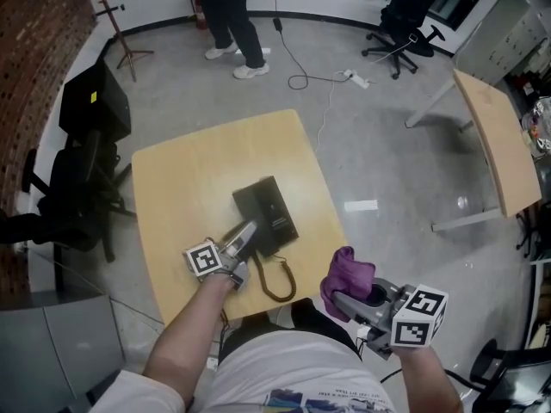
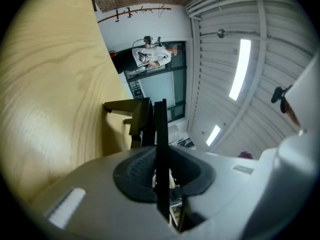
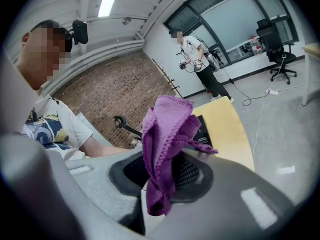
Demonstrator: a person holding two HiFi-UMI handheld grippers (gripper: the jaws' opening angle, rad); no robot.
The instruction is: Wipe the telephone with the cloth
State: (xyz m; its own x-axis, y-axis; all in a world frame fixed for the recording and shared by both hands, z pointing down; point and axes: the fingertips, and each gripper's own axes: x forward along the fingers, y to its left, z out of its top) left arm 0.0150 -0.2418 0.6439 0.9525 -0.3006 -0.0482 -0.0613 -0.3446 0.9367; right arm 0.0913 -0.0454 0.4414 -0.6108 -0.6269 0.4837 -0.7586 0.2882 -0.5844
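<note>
The black telephone [image 1: 269, 212] lies on the wooden table [image 1: 189, 196], and its coiled cord [image 1: 277, 282] curls toward the near edge. My left gripper [image 1: 248, 234] reaches its near-left corner. In the left gripper view, the left gripper [image 2: 160, 176] is shut on a thin black part [image 2: 160, 134], apparently the handset seen edge-on. My right gripper [image 1: 344, 298] hovers off the table's near right corner, shut on a bunched purple cloth [image 1: 347, 275]. The right gripper view shows the cloth [image 3: 167, 129] standing up out of the right gripper [image 3: 161, 184], with the telephone [image 3: 202, 134] partly hidden behind it.
Black chairs [image 1: 77, 188] stand left of the table. A second table [image 1: 495, 140] is at the right. A cable and power strip [image 1: 353, 77] lie on the floor beyond. A person [image 1: 231, 15], a coat rack [image 1: 116, 15] and an office chair [image 1: 405, 24] are farther off.
</note>
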